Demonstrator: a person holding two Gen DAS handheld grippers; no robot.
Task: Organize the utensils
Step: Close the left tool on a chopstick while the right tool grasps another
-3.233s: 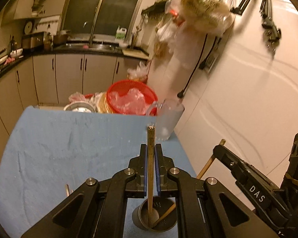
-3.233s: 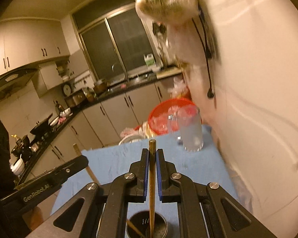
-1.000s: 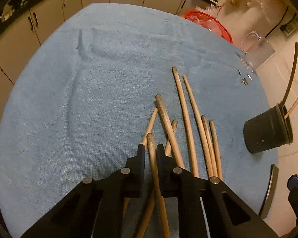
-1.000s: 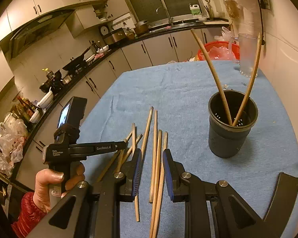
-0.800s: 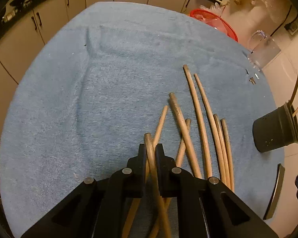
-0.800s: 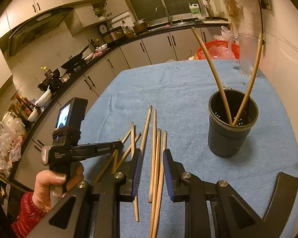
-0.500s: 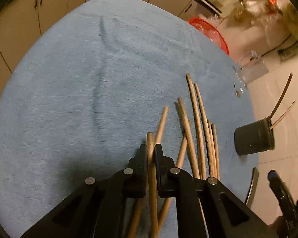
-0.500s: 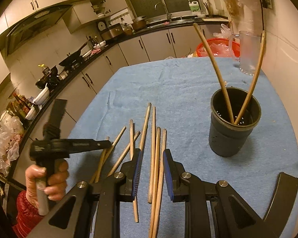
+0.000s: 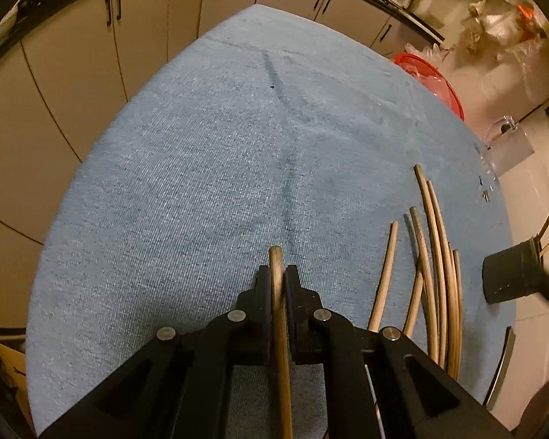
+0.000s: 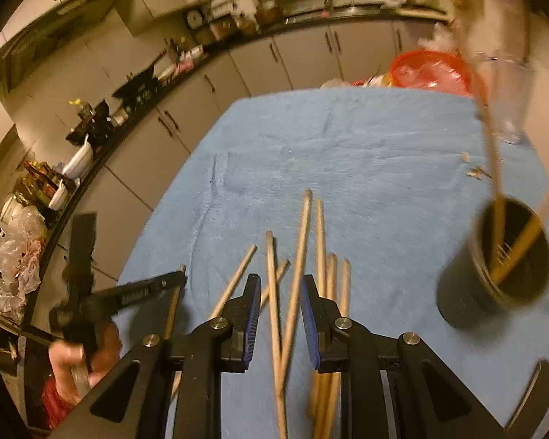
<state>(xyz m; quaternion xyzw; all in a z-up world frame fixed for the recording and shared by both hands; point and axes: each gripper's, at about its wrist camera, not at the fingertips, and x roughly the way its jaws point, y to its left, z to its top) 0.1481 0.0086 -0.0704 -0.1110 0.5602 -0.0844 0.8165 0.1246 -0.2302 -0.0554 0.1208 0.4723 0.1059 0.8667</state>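
- The left gripper [image 9: 278, 274] has its jaws pinched tight on a single wooden chopstick [image 9: 279, 314], whose tip pokes out just past the fingertips, above the blue cloth [image 9: 201, 183].
- The right gripper [image 10: 278, 292] stands partly open over the loose chopsticks [image 10: 296, 256] lying on the cloth; two of them cross in the gap between its blue pads [image 10: 250, 307], and I cannot tell that either pad presses on them.
- Only the right wrist view shows the person's hand [image 10: 80, 358] on the left gripper's handle, a red sleeve [image 10: 55, 398] below it, and the inside of the black holder [image 10: 494, 270], where two chopsticks already lean against the rim.
- Only the left wrist view shows the cloth's near left edge, with cabinet doors [image 9: 73, 55] beyond it.
- White lettering runs along the left gripper's arm in the right wrist view, too blurred to read.
- The holder sits near the cloth's right edge, well apart from the loose pile.
- The left and far stretch of cloth lies open; a red basket [image 10: 432, 69] and a clear pitcher [image 10: 508, 95] stand at the far right corner.
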